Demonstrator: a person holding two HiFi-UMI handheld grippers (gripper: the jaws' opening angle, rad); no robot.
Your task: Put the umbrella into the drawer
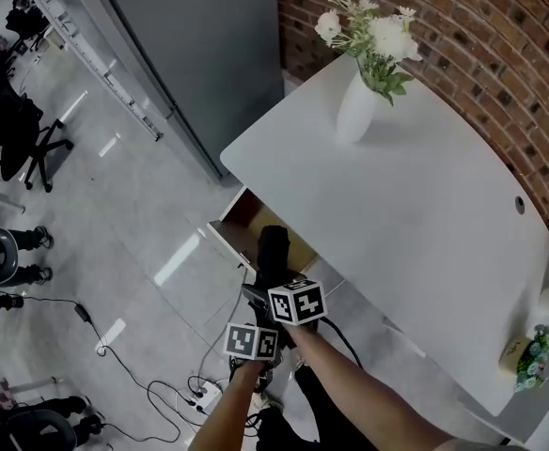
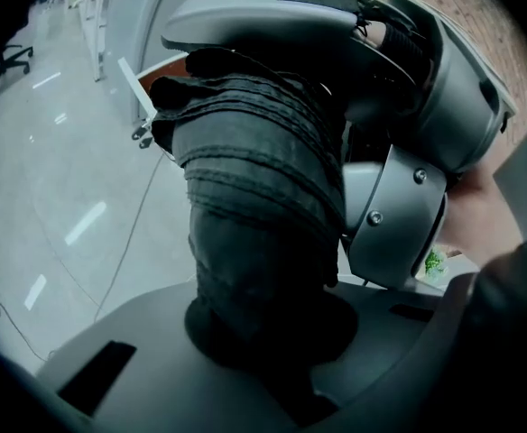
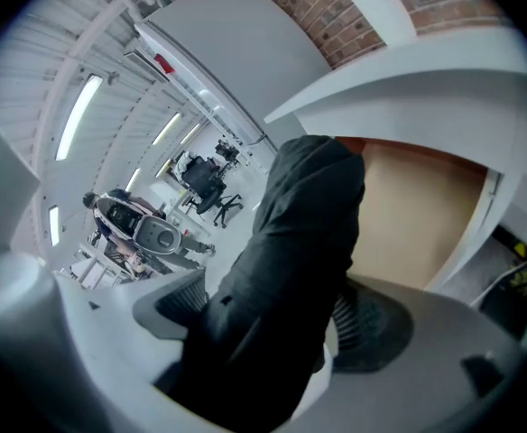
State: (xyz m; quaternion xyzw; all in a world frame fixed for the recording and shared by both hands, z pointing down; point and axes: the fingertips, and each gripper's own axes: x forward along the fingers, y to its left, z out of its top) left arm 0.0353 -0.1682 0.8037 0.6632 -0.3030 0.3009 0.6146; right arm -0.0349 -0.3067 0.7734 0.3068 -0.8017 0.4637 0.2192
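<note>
Left hand-held gripper [image 2: 265, 336] and right hand-held gripper [image 3: 277, 332] are each clamped on the folded black umbrella [image 1: 274, 250]. Its far end hangs over the open, wood-lined drawer [image 1: 240, 217] under the white tabletop's [image 1: 415, 214] left edge. Vase [image 1: 356, 111] stands near the far edge.

Red brick wall [image 1: 500, 36] behind a white table [image 1: 415, 224]; glossy grey floor [image 1: 133, 205]; black office chair [image 1: 16, 134] beyond.

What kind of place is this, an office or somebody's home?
Most likely an office or lab workspace: wheeled office chairs stand on a glossy grey floor, a white desk sits against a brick wall, and a power strip lies on the floor.
</note>
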